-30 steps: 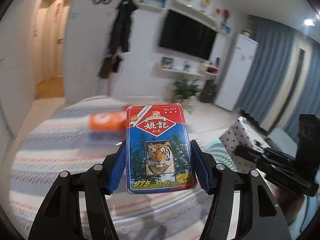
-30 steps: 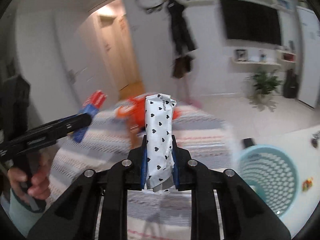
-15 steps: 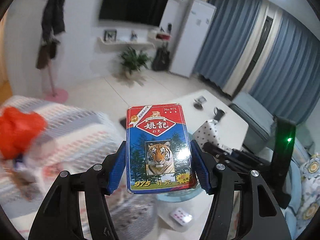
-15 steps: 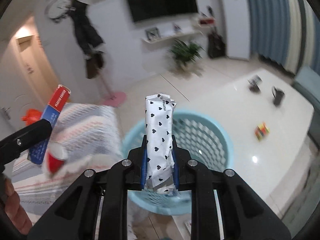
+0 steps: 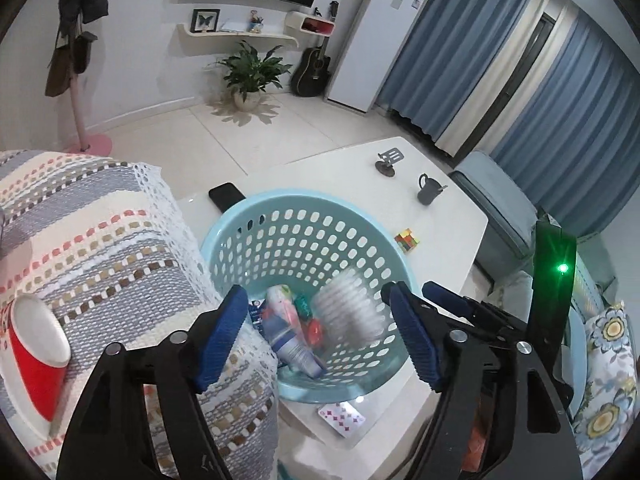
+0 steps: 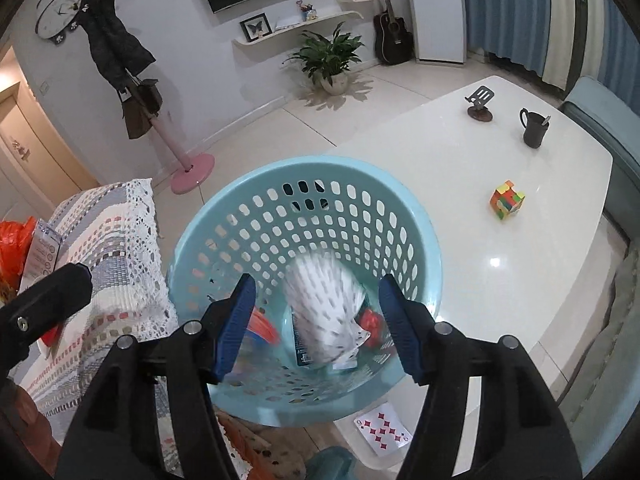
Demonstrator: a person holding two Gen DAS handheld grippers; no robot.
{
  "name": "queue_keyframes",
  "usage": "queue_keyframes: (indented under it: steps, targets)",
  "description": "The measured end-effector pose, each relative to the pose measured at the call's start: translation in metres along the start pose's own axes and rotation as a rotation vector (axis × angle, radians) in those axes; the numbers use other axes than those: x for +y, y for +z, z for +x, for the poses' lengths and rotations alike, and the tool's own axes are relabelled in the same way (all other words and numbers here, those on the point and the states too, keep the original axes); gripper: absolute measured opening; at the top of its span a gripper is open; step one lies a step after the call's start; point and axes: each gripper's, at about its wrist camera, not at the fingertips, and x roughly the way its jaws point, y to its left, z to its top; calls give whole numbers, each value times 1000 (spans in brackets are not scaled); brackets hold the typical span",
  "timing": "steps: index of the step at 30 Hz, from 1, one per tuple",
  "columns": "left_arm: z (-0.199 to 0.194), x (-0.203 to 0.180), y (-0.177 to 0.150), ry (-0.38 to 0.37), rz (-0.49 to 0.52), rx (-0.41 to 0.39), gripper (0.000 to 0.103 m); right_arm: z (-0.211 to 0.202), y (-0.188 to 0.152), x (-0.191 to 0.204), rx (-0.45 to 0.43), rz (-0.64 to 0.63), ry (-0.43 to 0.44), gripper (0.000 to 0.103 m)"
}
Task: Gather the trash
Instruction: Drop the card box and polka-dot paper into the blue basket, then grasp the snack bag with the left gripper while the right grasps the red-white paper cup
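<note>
- White tabletop in a living room carries our blue basket, set right beside the blanket-covered seat so trash lifted from there has a short way to go.
- We hold both grippers above the basket mouth, fingers spread wide and gripping nothing: left gripper, right gripper.
- A white heart-print packet shows blurred between the right fingers, inside the basket and apparently falling; the left view shows the same blur.
- Lower in the basket lie a tube, something red and some wrappers; we cannot tell the card box among them.
- Trash remaining, we judge: a red cup on the blanket and an orange bag farther back.
- Around: a playing card lies on the table just beside the basket base, with a phone behind it, a cube and a mug well apart.
- Nothing blocks the basket mouth; the two grippers hang close together and could knock on the way out.
</note>
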Motion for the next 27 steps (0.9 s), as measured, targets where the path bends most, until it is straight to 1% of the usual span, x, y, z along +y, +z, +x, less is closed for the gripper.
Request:
queue_keyframes:
  steps: [4,7,11,14,17,19,21,25,27]
  targets:
    - [-11,6,-4,8,-7,-13,73,-6,1,3,-7,1,11,60]
    - [-19,10,-6,9,-18,-24,73,-11,1,11,-18,-30,19,60]
    - [-39,15,-10,27,-26,-59,73,-24,0,31,-48,-87,33,60]
    - [-64,20,-12,48,-36,-101,73,-35,0,48,-72,-123,62,60]
    - [-96,32,-15,103,-93,-144,73,-47,-1,68,-105,-165,91,60]
    - [-117,39,-18,137,-122,-187,73,-54,-2,84,-122,-194,122,60]
    - [-142,50,-23,192,-147,-240,73,-59,-4,100,-134,-223,147,60]
    - [-182,75,-33,367,-225,-303,73,-62,-10,136,-146,-290,196,60]
    - [-194,86,-36,412,-253,-326,78,-61,-13,152,-142,-317,209,60]
